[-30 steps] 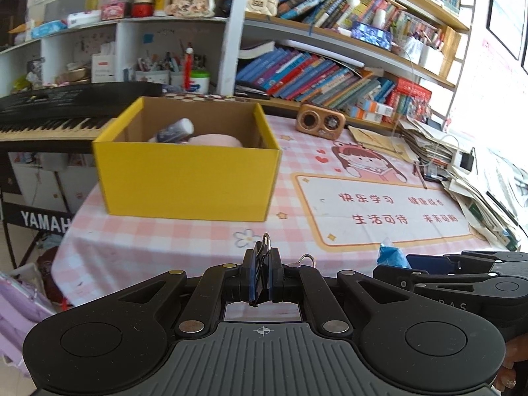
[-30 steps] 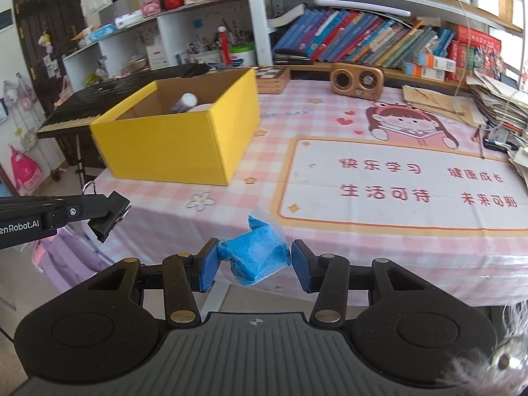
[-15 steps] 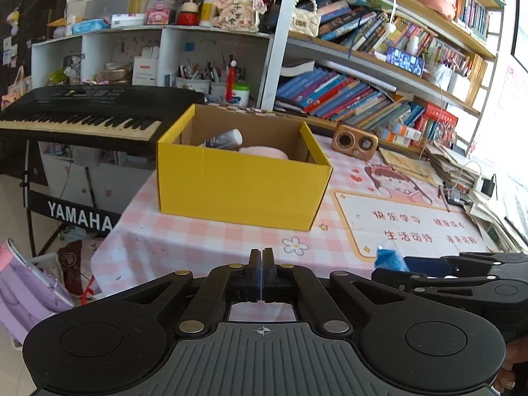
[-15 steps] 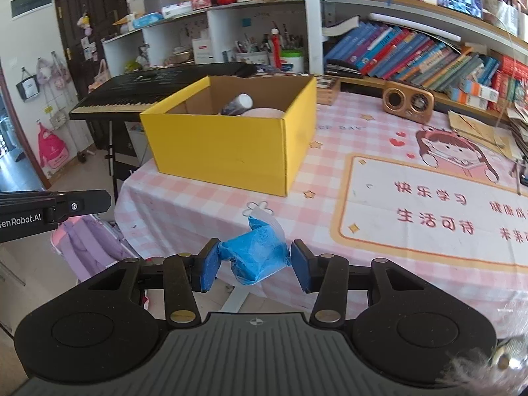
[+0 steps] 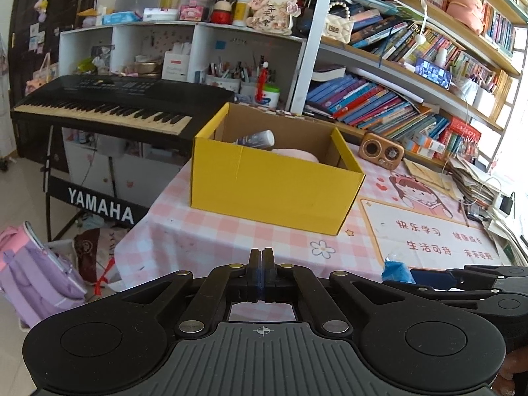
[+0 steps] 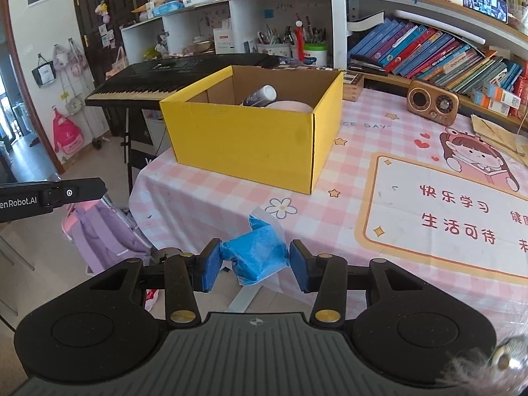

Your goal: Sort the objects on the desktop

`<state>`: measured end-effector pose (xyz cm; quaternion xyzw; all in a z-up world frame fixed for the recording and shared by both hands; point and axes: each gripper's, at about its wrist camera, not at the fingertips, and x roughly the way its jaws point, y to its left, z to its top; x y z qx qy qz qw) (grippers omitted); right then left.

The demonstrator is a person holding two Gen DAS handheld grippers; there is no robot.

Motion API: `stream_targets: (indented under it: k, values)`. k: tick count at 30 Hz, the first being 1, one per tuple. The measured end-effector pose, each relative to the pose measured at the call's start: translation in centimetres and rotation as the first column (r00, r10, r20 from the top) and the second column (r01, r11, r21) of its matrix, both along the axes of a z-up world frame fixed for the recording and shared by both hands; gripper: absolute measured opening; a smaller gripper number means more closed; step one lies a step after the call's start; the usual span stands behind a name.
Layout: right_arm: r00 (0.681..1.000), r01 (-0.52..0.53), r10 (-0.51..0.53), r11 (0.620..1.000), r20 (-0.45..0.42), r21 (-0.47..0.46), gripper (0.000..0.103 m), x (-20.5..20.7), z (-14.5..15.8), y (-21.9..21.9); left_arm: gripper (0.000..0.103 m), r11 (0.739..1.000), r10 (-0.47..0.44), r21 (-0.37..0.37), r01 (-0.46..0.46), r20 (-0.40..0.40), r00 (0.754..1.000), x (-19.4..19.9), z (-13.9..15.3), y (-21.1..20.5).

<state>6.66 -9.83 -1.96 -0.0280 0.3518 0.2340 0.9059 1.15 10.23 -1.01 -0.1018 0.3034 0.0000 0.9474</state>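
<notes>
Table [image 6: 204, 194]: pink check cloth; carries the box. My claws hang over its near edge.

Yellow box [image 6: 244, 138]: open top, far from my claws, holding a white-capped bottle [image 6: 260, 95] and a pale pink item [image 6: 290, 105]. I judge it the destination; best to carry the load in high over the near wall and let go only once it is well inside, clear of the bottle.

Blue bag [image 6: 257, 252]: soft, crumpled, plastic-wrapped; off the table, squeezed between my right pads. It will sag, so I should keep pressure steady and avoid brushing the rim.

Right claw [image 6: 252, 264]: grasping the blue bag, tilted down toward the table, box ahead and slightly left.

Left claw [image 5: 262, 264]: clenched, nothing between its pads; beside the right one, angled down, facing the box front. Best kept aside, out of the drop path.
</notes>
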Motion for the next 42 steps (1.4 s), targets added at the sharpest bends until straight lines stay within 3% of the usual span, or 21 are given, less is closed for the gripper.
stream_targets:
  k: [12, 20, 27, 29, 31, 34, 37, 42]
  values:
    - [0.997, -0.075, 0.074, 0.996, -0.038, -0.044, 0.04, 0.1, -1.2, -0.1, 0.0, 0.997, 0.066, -0.02, -0.07, -0.143, 0.988, -0.1, -4.0, -0.3]
    - [0.989, -0.15, 0.15, 0.988, 0.009, -0.025, 0.039, 3.3, -1.4, -1.8, 0.001, 0.99, 0.129, -0.026, -0.137, -0.21, 0.969, -0.1, -5.8, -2.7]
    - [0.979, -0.162, 0.156, 0.986, 0.13, 0.039, 0.039, 7.7, 1.6, -3.2, 0.004, 0.983, 0.178, -0.014, -0.186, -0.221, 0.959, -0.5, -6.4, -4.9]
    - [0.974, -0.183, 0.174, 0.982, 0.147, 0.05, 0.039, 8.6, 2.0, -3.0, 0.008, 0.977, 0.208, -0.009, -0.215, -0.22, 0.953, -0.6, -6.8, -5.0]
    - [0.97, -0.207, 0.196, 0.976, 0.146, 0.061, 0.039, 8.8, 1.9, -2.7, 0.021, 0.973, 0.226, 0.007, -0.231, -0.231, 0.946, -0.6, -7.7, -5.0]
    - [0.966, -0.243, 0.233, 0.966, 0.108, 0.084, 0.039, 7.8, 0.9, -1.9, 0.046, 0.969, 0.242, 0.028, -0.244, -0.276, 0.93, -0.5, -10.1, -4.6]
    - [0.957, -0.288, 0.284, 0.954, 0.058, 0.08, 0.038, 5.9, -1.1, -0.7, 0.049, 0.97, 0.236, 0.021, -0.242, -0.327, 0.915, -0.3, -13.8, -3.6]
    - [0.942, -0.337, 0.337, 0.941, 0.01, 0.025, 0.038, 3.0, -7.2, 2.2, 0.048, 0.985, 0.169, 0.037, -0.168, -0.4, 0.901, 0.6, -23.2, -2.4]
